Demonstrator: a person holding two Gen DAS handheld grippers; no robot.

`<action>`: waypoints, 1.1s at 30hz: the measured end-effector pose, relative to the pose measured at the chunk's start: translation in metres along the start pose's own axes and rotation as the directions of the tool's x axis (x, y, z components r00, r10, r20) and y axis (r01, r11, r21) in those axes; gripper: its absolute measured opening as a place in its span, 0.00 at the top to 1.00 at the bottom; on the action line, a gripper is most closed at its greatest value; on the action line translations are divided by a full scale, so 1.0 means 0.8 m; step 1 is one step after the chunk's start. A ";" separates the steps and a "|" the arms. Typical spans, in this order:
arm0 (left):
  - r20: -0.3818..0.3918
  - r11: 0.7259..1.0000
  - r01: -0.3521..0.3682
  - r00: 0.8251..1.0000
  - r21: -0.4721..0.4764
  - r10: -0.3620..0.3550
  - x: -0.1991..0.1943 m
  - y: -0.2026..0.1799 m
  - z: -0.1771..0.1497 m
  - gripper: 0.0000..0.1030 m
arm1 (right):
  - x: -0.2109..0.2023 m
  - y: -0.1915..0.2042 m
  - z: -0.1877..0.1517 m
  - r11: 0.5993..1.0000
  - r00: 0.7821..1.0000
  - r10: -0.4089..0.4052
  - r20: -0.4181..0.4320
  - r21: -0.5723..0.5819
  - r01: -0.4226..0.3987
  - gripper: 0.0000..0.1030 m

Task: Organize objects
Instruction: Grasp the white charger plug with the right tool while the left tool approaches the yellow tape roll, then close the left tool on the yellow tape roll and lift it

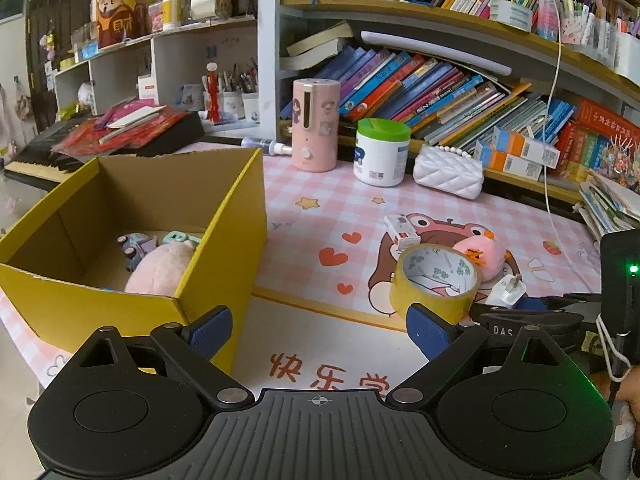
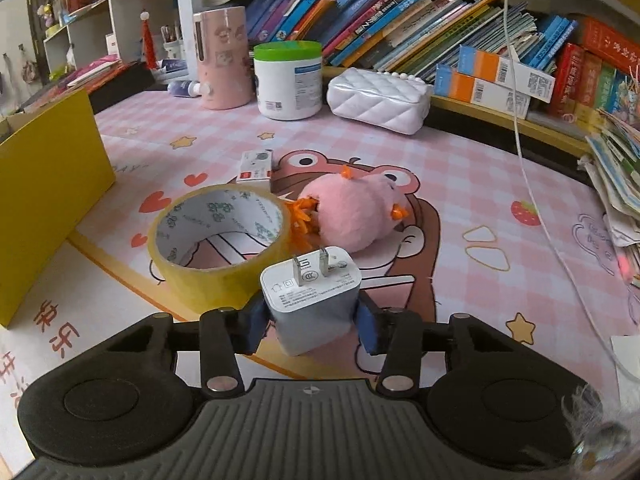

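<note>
- Right gripper (image 2: 314,330): blue pads clamped on white charger (image 2: 312,300) (prongs toward 12 o'clock).
- Tape roll (image 2: 218,236): at charger's 10 o'clock.
- Left gripper (image 1: 320,332): jaws wide, empty.

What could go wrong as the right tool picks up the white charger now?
The right tool grips only the charger at its lower end, so it could pivot or slip. The tape roll sits right beside it and the pink plush just behind; a sweep toward the yellow box may knock them.
</note>
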State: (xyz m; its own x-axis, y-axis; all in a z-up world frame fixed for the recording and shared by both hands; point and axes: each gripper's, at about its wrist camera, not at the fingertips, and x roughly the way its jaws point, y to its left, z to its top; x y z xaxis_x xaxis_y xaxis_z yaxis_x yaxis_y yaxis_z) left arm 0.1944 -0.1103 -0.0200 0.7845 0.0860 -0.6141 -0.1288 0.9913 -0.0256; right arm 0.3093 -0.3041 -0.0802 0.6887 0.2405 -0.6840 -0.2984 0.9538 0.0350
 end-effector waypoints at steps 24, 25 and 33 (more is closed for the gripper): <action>-0.118 0.967 0.198 0.977 0.161 -0.180 0.126 -0.116 0.014 0.03 | -0.123 -0.080 -0.021 0.938 0.974 -0.227 0.022 0.272 0.213 0.58; -0.126 0.966 0.192 0.977 0.171 -0.172 0.133 -0.121 0.012 0.03 | -0.124 -0.081 -0.023 0.938 0.974 -0.228 0.019 0.271 0.214 0.58; -0.137 0.971 0.136 0.984 0.198 -0.110 0.169 -0.133 0.010 0.06 | -0.130 -0.077 -0.032 0.944 0.975 -0.221 -0.002 0.251 0.215 0.58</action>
State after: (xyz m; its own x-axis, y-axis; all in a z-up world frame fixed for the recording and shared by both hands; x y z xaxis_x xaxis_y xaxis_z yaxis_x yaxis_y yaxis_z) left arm 0.3191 -0.2037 -0.0941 0.7037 -0.0382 -0.7094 0.1022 0.9936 0.0479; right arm 0.2391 -0.3921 -0.0298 0.7362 0.0232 -0.6764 0.0321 0.9971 0.0691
